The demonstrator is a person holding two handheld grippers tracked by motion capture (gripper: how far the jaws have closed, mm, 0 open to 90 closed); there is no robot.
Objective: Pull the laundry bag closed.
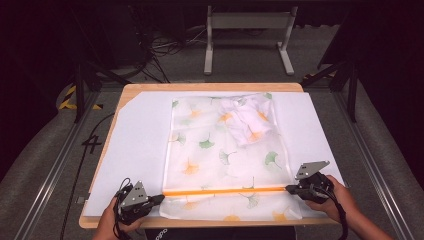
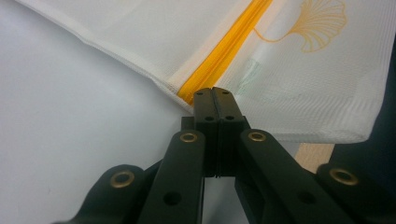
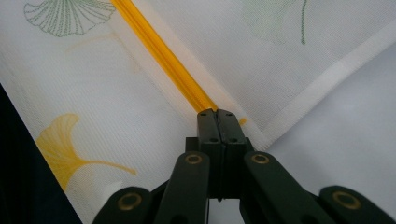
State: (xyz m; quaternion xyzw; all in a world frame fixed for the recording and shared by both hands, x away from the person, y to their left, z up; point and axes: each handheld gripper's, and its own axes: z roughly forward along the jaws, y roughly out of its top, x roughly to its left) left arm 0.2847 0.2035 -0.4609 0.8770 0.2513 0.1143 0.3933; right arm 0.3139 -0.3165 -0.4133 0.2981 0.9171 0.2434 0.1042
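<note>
Black jaws on both grippers are pressed fully together, no gap showing: left gripper (image 2: 215,95) sits at the left end of the orange zipper (image 1: 225,190), right gripper (image 3: 217,116) at its right end. Whether either tip actually pinches zipper tape, a pull tab, or just presses on fabric, I cannot tell; no slider is visible in either gripper view. Zipper runs straight across the near part of the mesh bag (image 1: 225,150), which lies flat on the white sheet (image 1: 135,145), near edge overhanging the table (image 1: 210,86) front. White bundled cloth (image 1: 247,119) sits inside the bag at the far right, well away from the zipper. Reads as a zip open/close step, with both ends anchored. To do it well: keep the left end pinned as the anchor, hold tension along the zipper line so the mesh stays flat, pull parallel to the teeth, not upward, and keep loose mesh out of the track. Risk: the bag sliding on the sheet if the anchor slips.
</note>
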